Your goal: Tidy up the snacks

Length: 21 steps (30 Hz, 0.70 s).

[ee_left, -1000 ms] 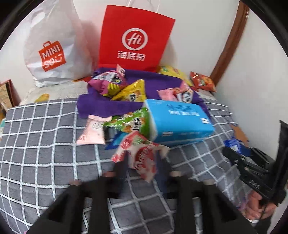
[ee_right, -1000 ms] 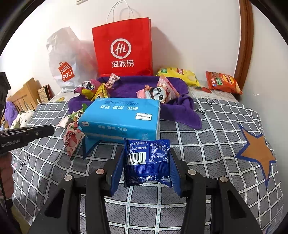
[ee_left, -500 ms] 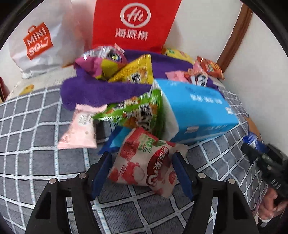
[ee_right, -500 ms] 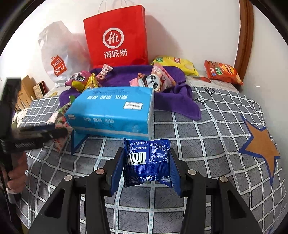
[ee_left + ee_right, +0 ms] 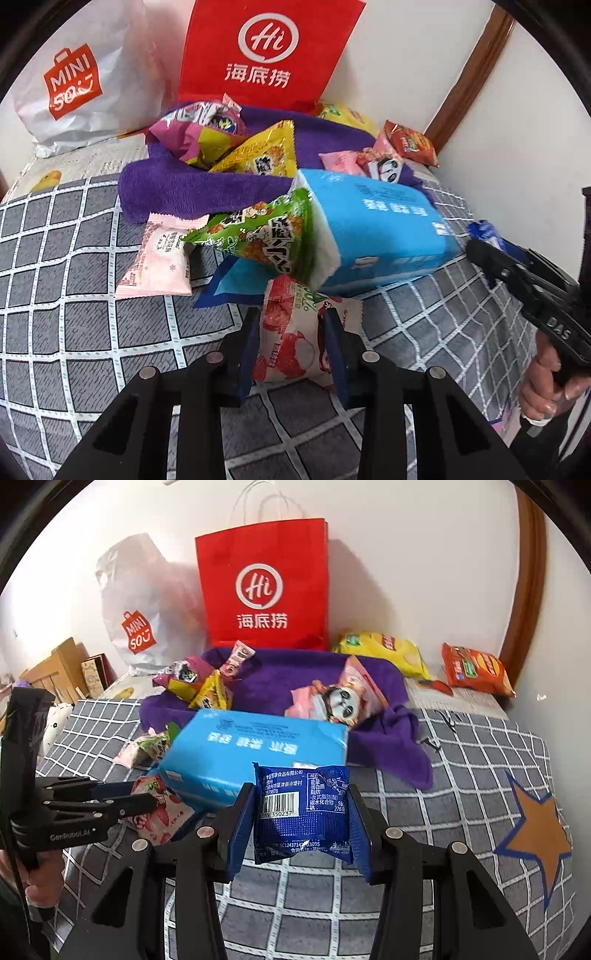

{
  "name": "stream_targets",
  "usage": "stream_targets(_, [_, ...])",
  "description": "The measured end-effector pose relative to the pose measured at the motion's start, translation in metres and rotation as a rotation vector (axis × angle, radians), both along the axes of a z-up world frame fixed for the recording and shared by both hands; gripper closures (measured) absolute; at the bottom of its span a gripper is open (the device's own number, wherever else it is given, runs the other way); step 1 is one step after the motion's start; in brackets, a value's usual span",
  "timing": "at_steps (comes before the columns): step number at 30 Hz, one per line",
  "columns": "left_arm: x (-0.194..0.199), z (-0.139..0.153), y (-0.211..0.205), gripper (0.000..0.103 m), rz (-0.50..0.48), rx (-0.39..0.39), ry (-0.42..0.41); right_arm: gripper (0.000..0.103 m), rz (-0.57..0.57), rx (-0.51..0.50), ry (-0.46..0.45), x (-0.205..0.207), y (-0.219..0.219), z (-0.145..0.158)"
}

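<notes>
The strawberry snack packet [image 5: 291, 339] lies on the checked bedspread [image 5: 74, 332] just in front of the blue tissue pack [image 5: 373, 236], and the left gripper [image 5: 291, 354] is closing its jaws around the packet's crinkly middle; it looks light, soft and slippery, so a grip across the puffed body seems safest. The right gripper [image 5: 301, 812] is clamped on a blue packet [image 5: 301, 808]. Snacks crowd ahead; open bedspread lies nearer and rightward.

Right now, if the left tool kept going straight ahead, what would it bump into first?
The left tool is closing around a red-and-white snack packet. Straight beyond that, it would probably hit the green snack bag leaning on the blue tissue pack, though depth is hard to judge.
</notes>
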<state>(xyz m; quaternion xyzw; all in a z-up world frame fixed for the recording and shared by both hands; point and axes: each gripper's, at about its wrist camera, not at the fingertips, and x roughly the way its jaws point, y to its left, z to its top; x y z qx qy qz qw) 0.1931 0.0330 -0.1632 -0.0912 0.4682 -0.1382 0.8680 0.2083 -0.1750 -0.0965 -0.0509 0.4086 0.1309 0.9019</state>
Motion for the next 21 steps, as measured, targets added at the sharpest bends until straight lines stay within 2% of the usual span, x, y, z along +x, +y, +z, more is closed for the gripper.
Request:
stream_targets(3, [-0.006,0.008,0.001,0.08,-0.007,-0.02,-0.011,0.056,0.01,-0.001,-0.004,0.001,0.005,0.002])
stream_targets(4, [-0.008,0.012,0.002,0.092,-0.009,-0.031,-0.013,0.056,0.012,-0.001,-0.006,0.001,0.006,0.004])
stream_targets(5, [-0.011,0.014,0.003,0.095,-0.014,-0.037,-0.013,0.056,0.014,0.0,-0.009,0.001,0.007,0.005])
stream_targets(8, [-0.01,0.018,0.002,0.095,-0.021,-0.03,-0.016,0.056,0.019,0.001,-0.02,0.001,0.009,0.01])
stream_targets(11, [-0.006,0.011,0.002,0.095,-0.01,-0.04,0.019,0.056,0.019,0.0,-0.025,0.001,0.01,0.012])
stream_targets(14, [-0.003,0.0,0.002,0.078,0.003,-0.057,0.055,0.056,0.017,0.0,-0.028,0.0,0.008,0.013])
stream_targets(16, [-0.003,-0.004,0.0,0.044,0.018,-0.057,0.057,0.056,0.016,-0.001,-0.024,-0.001,0.006,0.01])
stream_targets(18, [-0.004,-0.01,-0.007,0.037,0.026,-0.023,0.055,0.056,0.014,-0.003,-0.019,-0.001,0.005,0.008])
stream_targets(20, [-0.002,-0.018,-0.015,0.037,0.024,0.007,0.083,0.056,0.01,-0.005,-0.014,-0.002,0.003,0.005])
stream_targets(21, [-0.003,-0.018,-0.019,0.037,0.029,0.026,0.059,0.056,0.008,-0.005,-0.012,-0.002,0.002,0.003])
